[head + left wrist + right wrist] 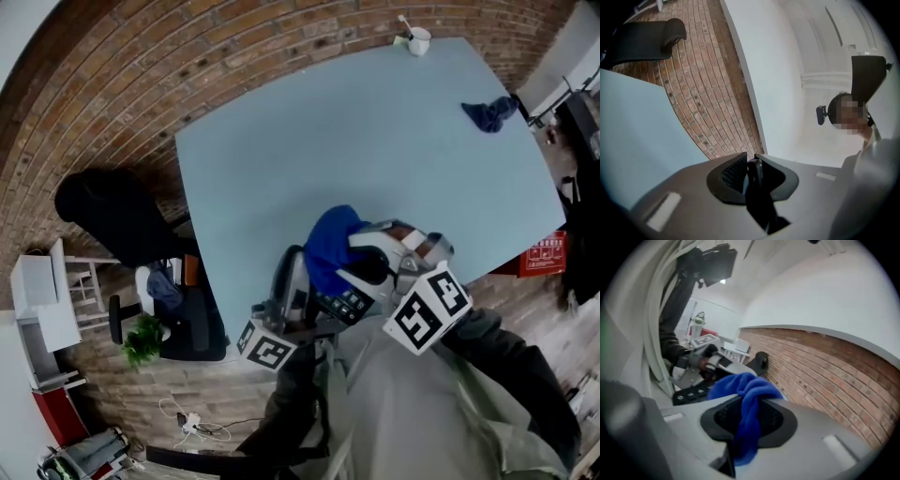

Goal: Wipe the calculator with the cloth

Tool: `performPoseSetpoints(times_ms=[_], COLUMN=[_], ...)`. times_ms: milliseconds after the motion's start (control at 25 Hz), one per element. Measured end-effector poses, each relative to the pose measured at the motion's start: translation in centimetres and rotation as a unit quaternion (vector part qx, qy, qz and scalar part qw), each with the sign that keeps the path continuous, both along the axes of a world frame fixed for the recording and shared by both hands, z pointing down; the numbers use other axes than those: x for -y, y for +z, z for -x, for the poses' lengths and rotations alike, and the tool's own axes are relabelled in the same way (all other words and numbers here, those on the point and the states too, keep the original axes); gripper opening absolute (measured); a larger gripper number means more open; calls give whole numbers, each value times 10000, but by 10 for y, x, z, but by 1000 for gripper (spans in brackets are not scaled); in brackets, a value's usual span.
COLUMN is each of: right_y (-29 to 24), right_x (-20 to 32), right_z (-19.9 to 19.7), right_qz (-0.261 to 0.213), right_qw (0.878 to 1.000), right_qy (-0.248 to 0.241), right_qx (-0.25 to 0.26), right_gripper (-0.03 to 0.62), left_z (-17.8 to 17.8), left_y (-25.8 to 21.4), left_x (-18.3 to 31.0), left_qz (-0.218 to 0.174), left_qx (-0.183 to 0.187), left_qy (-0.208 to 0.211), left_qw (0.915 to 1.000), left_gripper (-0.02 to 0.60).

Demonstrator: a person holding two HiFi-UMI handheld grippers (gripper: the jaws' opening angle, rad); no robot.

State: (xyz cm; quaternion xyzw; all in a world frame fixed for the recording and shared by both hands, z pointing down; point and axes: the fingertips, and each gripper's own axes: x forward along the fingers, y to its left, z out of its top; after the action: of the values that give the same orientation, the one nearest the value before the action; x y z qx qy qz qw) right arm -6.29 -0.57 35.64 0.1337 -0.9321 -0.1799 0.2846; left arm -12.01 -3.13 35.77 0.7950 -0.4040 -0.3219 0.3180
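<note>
In the head view both grippers are held up close to me, over the near edge of the light blue table point(375, 141). My left gripper point(314, 300) is shut on the black calculator point(345, 303), held by one thin edge point(754, 174) that stands between its jaws point(749, 165). My right gripper point(364, 251) is shut on the bright blue cloth point(333, 239). A fold of the cloth point(749, 394) is pinched between its jaws point(750, 404) and bunches over the calculator point(691, 392). The calculator's key side faces the right gripper view.
A second, darker blue cloth point(489, 113) lies at the table's far right. A white cup point(416, 40) stands at the far edge. A black office chair point(122, 214) and a potted plant point(142, 342) stand on the brick floor to the left.
</note>
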Motion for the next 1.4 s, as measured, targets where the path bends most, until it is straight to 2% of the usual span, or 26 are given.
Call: performPoseSetpoints(times_ms=[80, 160, 280, 400, 440, 520, 600, 640, 760, 840, 920, 1000, 1160, 1200, 1240, 1320, 1400], right_y=[-1, -2, -11, -26, -27, -27, -28, -30, -29, -19, -6, 3, 2, 1, 0, 5, 15], right_x=[-29, -34, 5, 39, 42, 32, 13, 9, 24, 40, 39, 21, -25, -33, -39, -54, -71], right_z=[12, 8, -11, -26, -26, -19, -6, -1, -6, -22, -34, -40, -55, -58, -59, -59, -49], right_qz=[11, 274, 533, 912, 1076, 1217, 1210, 1124, 925, 1227, 1784, 2294, 3281, 3383, 3377, 3105, 2716], right_qw=[9988, 9981, 9954, 9825, 9806, 9840, 9875, 9887, 9864, 9776, 9648, 9511, 9088, 9046, 9079, 9299, 9497], right_qy=[-487, -537, -29, 457, 472, 173, -283, -401, -268, 181, 411, 210, -766, -898, -994, -1155, -1311], right_qx=[-58, 101, 792, 1557, 1567, 1289, 968, 911, 1335, 1701, 1890, 2058, 2462, 2432, 2275, 1599, 837], right_gripper=[87, 87, 87, 87, 86, 84, 83, 74, 75, 75, 75, 75, 75, 75, 75, 75, 75], left_z=[2, -1, -13, -22, -24, -29, -33, -33, -24, -12, 4, 19, 36, 37, 38, 40, 45], left_y=[-2, -5, -12, -17, -18, -20, -21, -21, -17, -14, -13, -11, -1, 1, 3, 6, 7], left_x=[0, -2, -9, -14, -14, -13, -13, -13, -13, -12, -11, -8, -6, -5, -4, 0, 7], left_qz=[-52, -162, -407, -607, -660, -752, -797, -784, -627, -527, -484, -438, -284, -238, -190, -62, 126], left_qx=[12, 92, 492, 795, 885, 1156, 1330, 1300, 1024, 647, 177, -155, -528, -563, -578, -728, -1115], left_qy=[2, 103, 376, 594, 628, 691, 742, 734, 573, 411, 231, 54, -143, -188, -248, -439, -728], left_qw=[10000, 9998, 9972, 9932, 9919, 9880, 9851, 9857, 9911, 9957, 9984, 9989, 9981, 9980, 9978, 9964, 9910], left_gripper=[52, 52, 52, 52, 52, 52, 52, 49, 49, 51, 51, 51, 51, 51, 51, 51, 51])
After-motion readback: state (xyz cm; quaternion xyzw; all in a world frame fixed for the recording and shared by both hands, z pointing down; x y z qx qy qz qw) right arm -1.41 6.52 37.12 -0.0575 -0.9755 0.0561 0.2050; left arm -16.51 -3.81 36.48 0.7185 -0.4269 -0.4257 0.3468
